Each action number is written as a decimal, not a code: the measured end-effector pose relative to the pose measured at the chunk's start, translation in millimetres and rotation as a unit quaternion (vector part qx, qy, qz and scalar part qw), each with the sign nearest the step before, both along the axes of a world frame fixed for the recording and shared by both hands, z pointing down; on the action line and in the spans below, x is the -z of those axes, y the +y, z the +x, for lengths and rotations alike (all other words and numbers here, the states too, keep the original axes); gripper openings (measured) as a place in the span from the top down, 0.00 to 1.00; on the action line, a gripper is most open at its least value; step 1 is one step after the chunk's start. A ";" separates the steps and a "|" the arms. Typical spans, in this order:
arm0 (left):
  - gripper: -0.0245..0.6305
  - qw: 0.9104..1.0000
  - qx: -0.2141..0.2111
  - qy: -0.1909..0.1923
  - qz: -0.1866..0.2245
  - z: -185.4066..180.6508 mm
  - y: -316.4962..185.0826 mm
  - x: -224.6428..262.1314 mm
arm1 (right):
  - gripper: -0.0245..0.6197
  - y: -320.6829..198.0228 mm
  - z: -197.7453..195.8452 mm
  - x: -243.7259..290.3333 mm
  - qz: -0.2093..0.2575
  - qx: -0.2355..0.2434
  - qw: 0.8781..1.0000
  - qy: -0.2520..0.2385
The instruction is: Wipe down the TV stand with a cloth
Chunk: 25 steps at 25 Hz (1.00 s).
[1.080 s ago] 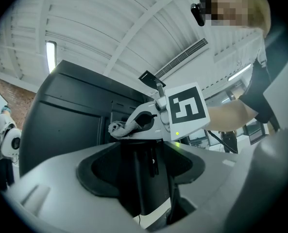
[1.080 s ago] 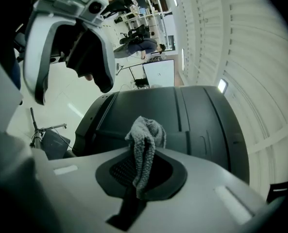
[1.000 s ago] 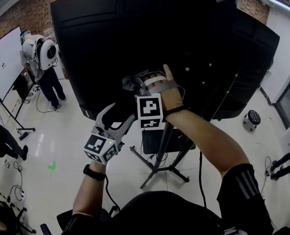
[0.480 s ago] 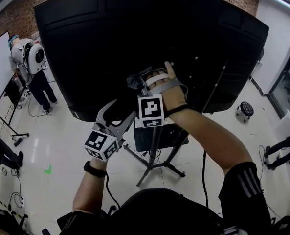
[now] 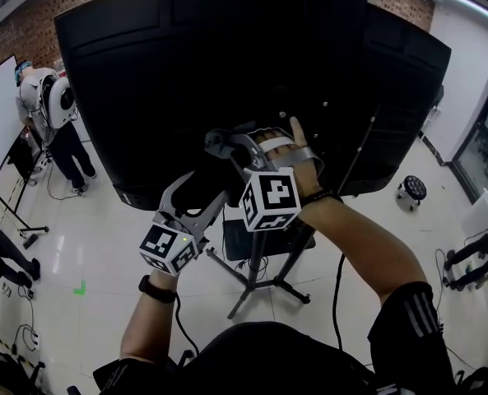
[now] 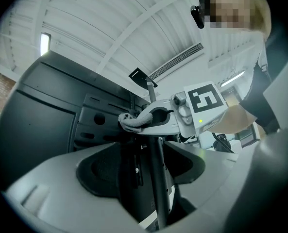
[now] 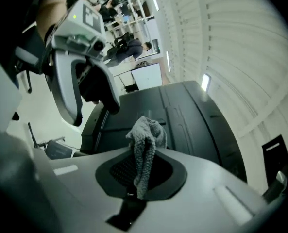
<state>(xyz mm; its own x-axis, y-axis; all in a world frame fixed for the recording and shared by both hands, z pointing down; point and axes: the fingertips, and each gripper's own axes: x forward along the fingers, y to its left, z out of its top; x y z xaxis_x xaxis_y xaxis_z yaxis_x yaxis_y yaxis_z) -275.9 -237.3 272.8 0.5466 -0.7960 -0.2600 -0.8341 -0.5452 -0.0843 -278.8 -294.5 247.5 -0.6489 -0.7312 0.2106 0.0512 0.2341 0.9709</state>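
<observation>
Grey cloth point(image 7: 144, 147) between right fingers point(image 7: 204, 183)

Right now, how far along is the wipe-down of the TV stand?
Done: the grey cloth is picked up, pinched in the fingers of the right gripper. In hand: that gripper holds it near the TV's black back panel, above the stand pole. Left: the pole and the floor legs; nothing shows whether any part is wiped. The left gripper is open, holding nothing.

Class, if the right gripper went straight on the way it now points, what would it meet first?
Probably the TV's black back panel, with the grey cloth clamped in the right gripper touching first; depth is unclear.
</observation>
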 end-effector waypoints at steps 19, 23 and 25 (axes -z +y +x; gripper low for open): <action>0.52 0.998 0.009 -0.024 0.053 74.0 2.0 64.0 | 0.92 17.7 113.3 108.6 0.055 0.072 0.983 -0.157; 0.52 0.998 0.015 -0.027 0.056 85.2 0.0 70.1 | 0.92 2.5 126.4 109.1 0.052 0.065 0.985 -0.151; 0.52 0.998 0.016 -0.024 0.059 88.2 -4.6 68.0 | 0.92 -11.1 130.1 103.6 0.042 0.060 0.987 -0.145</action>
